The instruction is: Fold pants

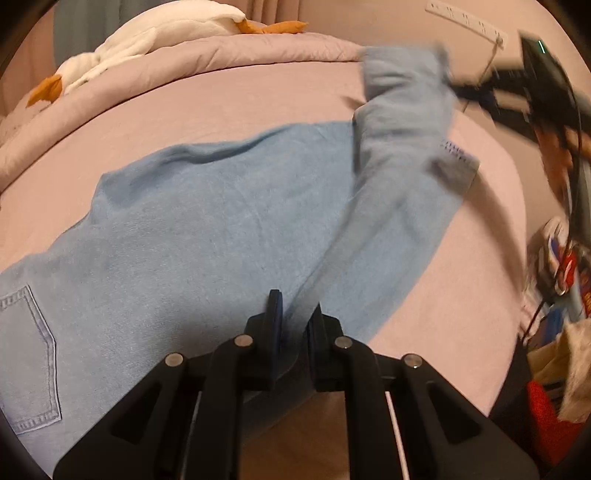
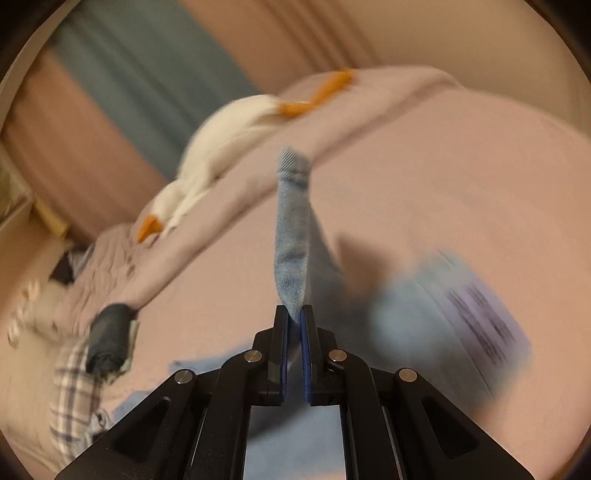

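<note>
Light blue jeans (image 1: 221, 221) lie across the pink bed sheet (image 1: 461, 295), with a back pocket (image 1: 29, 362) at the lower left. My left gripper (image 1: 295, 314) is at the near edge of one leg, with a fold of denim pinched between its nearly closed jaws. In the same view my right gripper (image 1: 465, 92), blurred at the upper right, holds the leg's end lifted off the bed. In its own view the right gripper (image 2: 294, 314) is shut on a strip of denim (image 2: 291, 240) that stands up from its pads.
A white plush goose (image 1: 147, 37) lies on the rolled quilt (image 1: 258, 51) at the bed's far side. A power strip (image 1: 465, 20) hangs on the wall. Clutter (image 1: 561, 277) sits past the bed's right edge. A checked cloth (image 2: 74, 387) and a dark roll (image 2: 110, 336) lie at the left.
</note>
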Demonstrator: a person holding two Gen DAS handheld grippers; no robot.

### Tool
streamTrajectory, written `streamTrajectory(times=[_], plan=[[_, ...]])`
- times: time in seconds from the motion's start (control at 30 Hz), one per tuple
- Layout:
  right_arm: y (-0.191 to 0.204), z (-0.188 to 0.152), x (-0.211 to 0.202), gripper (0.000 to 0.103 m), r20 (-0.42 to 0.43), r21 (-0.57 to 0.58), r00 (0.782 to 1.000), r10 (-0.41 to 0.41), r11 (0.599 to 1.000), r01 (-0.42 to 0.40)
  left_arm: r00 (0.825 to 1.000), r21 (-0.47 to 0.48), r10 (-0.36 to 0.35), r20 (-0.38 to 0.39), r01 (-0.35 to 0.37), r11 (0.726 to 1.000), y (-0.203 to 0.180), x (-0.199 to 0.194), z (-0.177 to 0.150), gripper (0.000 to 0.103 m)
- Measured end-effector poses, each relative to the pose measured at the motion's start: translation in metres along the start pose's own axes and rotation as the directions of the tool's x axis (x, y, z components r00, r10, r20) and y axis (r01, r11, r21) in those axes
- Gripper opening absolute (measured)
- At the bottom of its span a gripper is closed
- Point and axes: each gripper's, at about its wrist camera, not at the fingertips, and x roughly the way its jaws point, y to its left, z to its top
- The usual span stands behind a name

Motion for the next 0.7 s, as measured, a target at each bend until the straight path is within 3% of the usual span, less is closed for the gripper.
streamTrajectory(times=[0.1, 0.2, 0.3, 0.37, 0.47, 0.5, 0.53, 0.57, 0.63, 0.7], plan=[[-0.045, -0.031, 0.018, 0.006, -0.064, 0.093, 0.997, -0.042, 0.995, 0.048, 1.000, 0.012, 0.020, -0.007, -0.020, 1.000, 0.003, 0.001, 0.001, 0.012], [-0.084, -0.052, 0.029, 0.018, -0.118, 0.245, 0.993, -0.009, 0.969, 0.038, 0.999, 0.011, 0.031, -0.017, -0.031, 0.999, 0.005, -0.002, 0.001, 0.012], [-0.094, -0.059, 0.018, 0.021, -0.045, 0.353, 0.997, 0.065, 0.935, -0.044, 0.999, 0.007, 0.041, -0.021, -0.041, 0.999, 0.005, -0.001, 0.003, 0.012], [-0.097, -0.057, 0.016, 0.032, -0.007, 0.382, 0.997, 0.073, 0.922, -0.065, 0.998, 0.015, 0.052, -0.024, -0.052, 0.999, 0.003, -0.002, 0.003, 0.012], [-0.099, -0.051, 0.015, 0.034, 0.025, 0.420, 0.998, 0.057, 0.906, -0.062, 0.998, 0.020, 0.061, -0.027, -0.061, 0.998, 0.001, -0.003, 0.001, 0.012], [-0.099, -0.046, 0.017, 0.031, 0.029, 0.413, 0.999, 0.030, 0.910, -0.040, 0.998, 0.015, 0.061, -0.028, -0.061, 0.998, 0.002, -0.003, 0.000, 0.013], [-0.097, -0.038, 0.020, 0.009, 0.008, 0.391, 1.000, -0.024, 0.920, 0.019, 0.998, 0.013, 0.061, -0.028, -0.061, 0.998, 0.002, -0.004, 0.000, 0.013], [-0.098, -0.037, 0.020, 0.004, -0.015, 0.366, 0.997, -0.070, 0.928, 0.070, 0.998, 0.012, 0.063, -0.027, -0.063, 0.998, 0.001, -0.004, 0.000, 0.014], [-0.095, -0.028, 0.015, 0.004, -0.013, 0.325, 0.997, -0.079, 0.942, 0.079, 0.997, 0.023, 0.072, -0.023, -0.071, 0.997, -0.002, -0.006, -0.001, 0.016], [-0.083, -0.026, -0.002, 0.004, 0.048, 0.262, 0.993, -0.105, 0.961, 0.089, 0.997, 0.039, 0.081, -0.022, -0.080, 0.996, -0.004, -0.005, -0.002, 0.016]])
